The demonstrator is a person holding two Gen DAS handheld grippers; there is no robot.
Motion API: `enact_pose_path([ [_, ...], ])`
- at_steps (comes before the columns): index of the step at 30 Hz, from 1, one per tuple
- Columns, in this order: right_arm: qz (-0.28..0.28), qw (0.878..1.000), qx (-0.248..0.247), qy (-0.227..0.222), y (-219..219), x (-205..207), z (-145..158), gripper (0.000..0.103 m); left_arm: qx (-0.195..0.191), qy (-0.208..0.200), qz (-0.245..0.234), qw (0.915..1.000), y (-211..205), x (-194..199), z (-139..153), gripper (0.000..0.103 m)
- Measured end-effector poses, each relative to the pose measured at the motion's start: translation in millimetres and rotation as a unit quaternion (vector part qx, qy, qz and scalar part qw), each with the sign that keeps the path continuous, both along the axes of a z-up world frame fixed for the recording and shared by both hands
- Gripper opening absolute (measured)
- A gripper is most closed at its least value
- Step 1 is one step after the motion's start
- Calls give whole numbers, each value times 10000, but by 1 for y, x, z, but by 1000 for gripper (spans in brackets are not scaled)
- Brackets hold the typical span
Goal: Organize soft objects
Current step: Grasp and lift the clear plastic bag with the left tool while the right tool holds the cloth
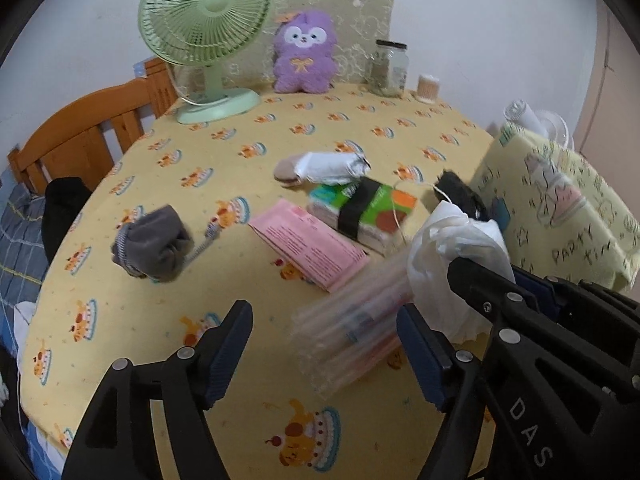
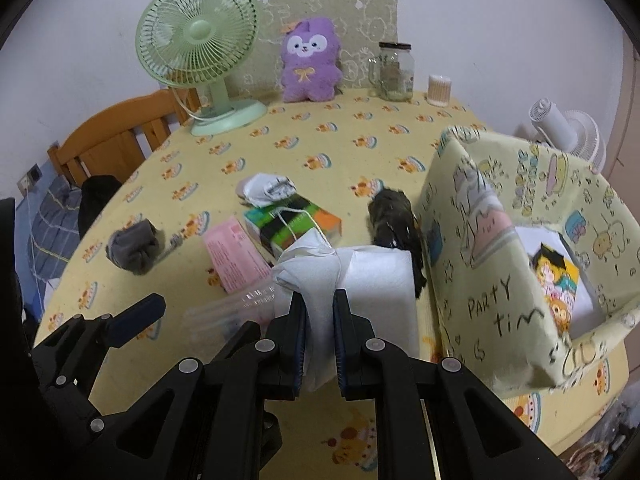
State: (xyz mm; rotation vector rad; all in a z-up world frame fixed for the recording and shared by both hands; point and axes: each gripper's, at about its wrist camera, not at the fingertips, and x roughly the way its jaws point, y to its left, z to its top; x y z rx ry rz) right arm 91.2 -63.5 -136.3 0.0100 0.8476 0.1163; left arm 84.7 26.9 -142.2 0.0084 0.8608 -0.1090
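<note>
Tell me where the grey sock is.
The grey sock lies bunched on the tablecloth at the left in both views, left of the pink leaflet.

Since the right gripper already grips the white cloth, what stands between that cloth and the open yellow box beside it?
Nothing visible does. The white cloth hangs from the right gripper just left of the yellow box, whose open top faces up. Only a dark furry item lies against the box's left wall, below the rim.
</note>
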Motion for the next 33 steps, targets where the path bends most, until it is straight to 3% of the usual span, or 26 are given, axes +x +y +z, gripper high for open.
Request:
enact_pose_path([
  [10, -115, 9998, -49, 127, -6, -3, -10, 15, 374, -279, -661, 9967, -14, 3, -6, 77],
  [18, -164, 9997, -107, 141, -5, -4, -12, 15, 406, -283, -1031, 9934, -17, 7, -9, 48],
  [23, -157, 9996, -169, 158, -2, -3, -12, 15, 394, -221, -1161, 9922, -13, 1, -6, 24],
  [33, -96, 9998, -146, 78, 4, -8, -2, 15, 61, -143, -860, 9962, -4, -13, 9, 16],
])
